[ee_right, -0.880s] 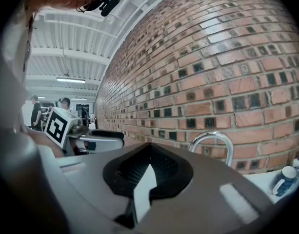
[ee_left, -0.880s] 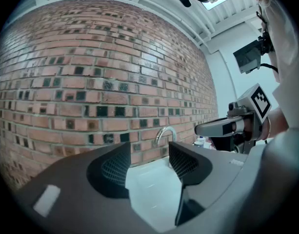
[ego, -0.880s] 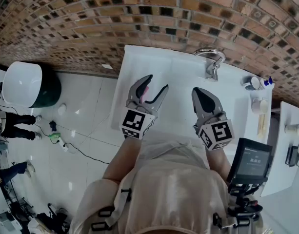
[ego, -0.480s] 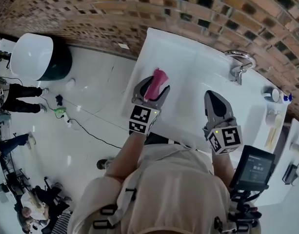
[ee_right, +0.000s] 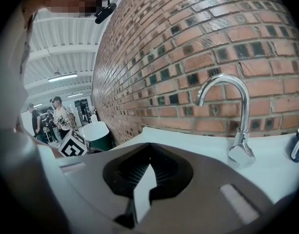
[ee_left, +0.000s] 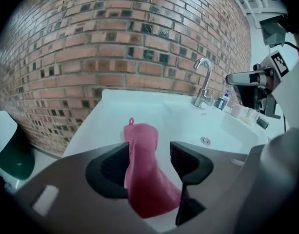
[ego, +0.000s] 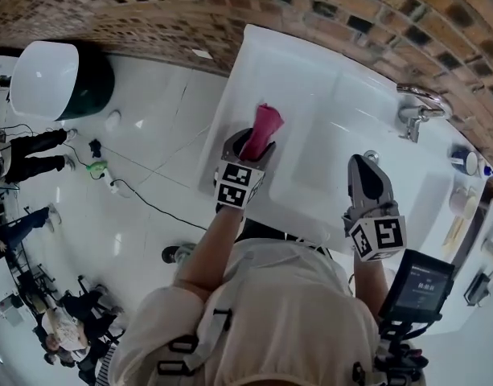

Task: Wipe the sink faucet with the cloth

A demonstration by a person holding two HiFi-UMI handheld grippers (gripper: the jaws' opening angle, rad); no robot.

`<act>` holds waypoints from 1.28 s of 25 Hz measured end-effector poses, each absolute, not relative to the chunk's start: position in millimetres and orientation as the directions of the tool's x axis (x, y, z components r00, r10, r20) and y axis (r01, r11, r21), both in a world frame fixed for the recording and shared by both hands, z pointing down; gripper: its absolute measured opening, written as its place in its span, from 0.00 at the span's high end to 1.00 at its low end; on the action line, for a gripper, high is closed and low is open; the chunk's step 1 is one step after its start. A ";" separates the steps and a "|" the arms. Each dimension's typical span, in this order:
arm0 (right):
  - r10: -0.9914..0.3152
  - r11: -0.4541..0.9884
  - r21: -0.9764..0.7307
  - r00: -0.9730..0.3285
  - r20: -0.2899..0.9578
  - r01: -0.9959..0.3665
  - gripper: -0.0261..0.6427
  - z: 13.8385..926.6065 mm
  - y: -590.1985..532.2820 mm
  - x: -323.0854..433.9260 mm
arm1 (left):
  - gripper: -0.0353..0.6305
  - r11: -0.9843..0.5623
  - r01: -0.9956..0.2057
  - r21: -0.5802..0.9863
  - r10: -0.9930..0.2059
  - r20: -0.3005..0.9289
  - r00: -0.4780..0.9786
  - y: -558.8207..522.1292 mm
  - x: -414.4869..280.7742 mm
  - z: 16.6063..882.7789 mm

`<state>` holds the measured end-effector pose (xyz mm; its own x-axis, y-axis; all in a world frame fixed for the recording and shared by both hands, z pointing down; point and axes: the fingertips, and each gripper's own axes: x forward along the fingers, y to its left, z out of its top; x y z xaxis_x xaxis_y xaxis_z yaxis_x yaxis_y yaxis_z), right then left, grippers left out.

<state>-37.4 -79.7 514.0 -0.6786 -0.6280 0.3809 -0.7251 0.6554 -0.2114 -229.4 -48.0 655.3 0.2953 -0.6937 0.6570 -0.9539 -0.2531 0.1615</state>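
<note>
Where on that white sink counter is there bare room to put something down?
The left end of the counter is bare, between the pink cloth and the brick wall. The basin, between the cloth and the faucet, is bare too. It is crowded at the right end, past the faucet, where a cup and other small items stand.

Near end of cloth [ego: 264,125] behind left gripper [ego: 248,145]

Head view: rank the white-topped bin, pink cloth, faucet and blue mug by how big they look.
1. white-topped bin
2. pink cloth
3. faucet, about as long as the cloth but much thinner, so this placing is unsure
4. blue mug
</note>
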 end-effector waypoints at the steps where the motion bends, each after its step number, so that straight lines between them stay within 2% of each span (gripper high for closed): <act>1: -0.628 0.651 -0.214 -0.675 0.387 -0.728 0.97 519.4 -81.2 -36.1 | 0.59 -0.250 -0.954 0.165 -0.684 0.667 0.295 -49.6 -230.2 664.2; 3: -0.625 0.647 -0.217 -0.671 0.399 -0.731 0.97 528.0 -83.2 -35.1 | 0.59 -0.245 -0.957 0.157 -0.668 0.688 0.284 -52.3 -234.1 679.1; 4: -0.621 0.646 -0.218 -0.670 0.406 -0.731 0.97 531.2 -83.5 -34.8 | 0.62 -0.241 -0.960 0.140 -0.662 0.700 0.268 -52.9 -237.4 683.9; 5: -0.618 0.645 -0.220 -0.669 0.412 -0.732 0.97 533.5 -83.8 -34.5 | 0.71 -0.235 -0.965 0.116 -0.658 0.711 0.246 -53.2 -241.1 686.1; 7: -0.615 0.642 -0.223 -0.667 0.421 -0.733 0.97 535.9 -85.5 -33.2 | 0.76 -0.227 -0.971 0.073 -0.658 0.724 0.208 -53.7 -244.9 687.0; 10: -0.611 0.647 -0.223 -0.672 0.418 -0.729 0.97 535.4 -88.9 -32.2 | 0.78 -0.226 -0.972 0.061 -0.656 0.728 0.199 -52.8 -244.2 689.5; 16: -0.635 0.663 -0.192 -0.680 0.368 -0.723 0.97 506.2 -97.0 -26.3 | 0.82 -0.197 -0.970 0.145 -0.640 0.730 0.239 -60.6 -243.7 677.4; 28: -0.759 0.588 -0.092 -0.588 0.278 -0.803 0.97 436.5 -101.2 70.8 | 0.82 -0.354 -0.911 0.213 -0.791 0.451 0.413 -154.0 -111.0 535.0; 32: -0.792 0.554 -0.082 -0.554 0.256 -0.829 0.97 425.5 -98.6 104.2 | 0.82 -0.390 -0.900 0.194 -0.802 0.408 0.436 -190.2 -66.5 511.8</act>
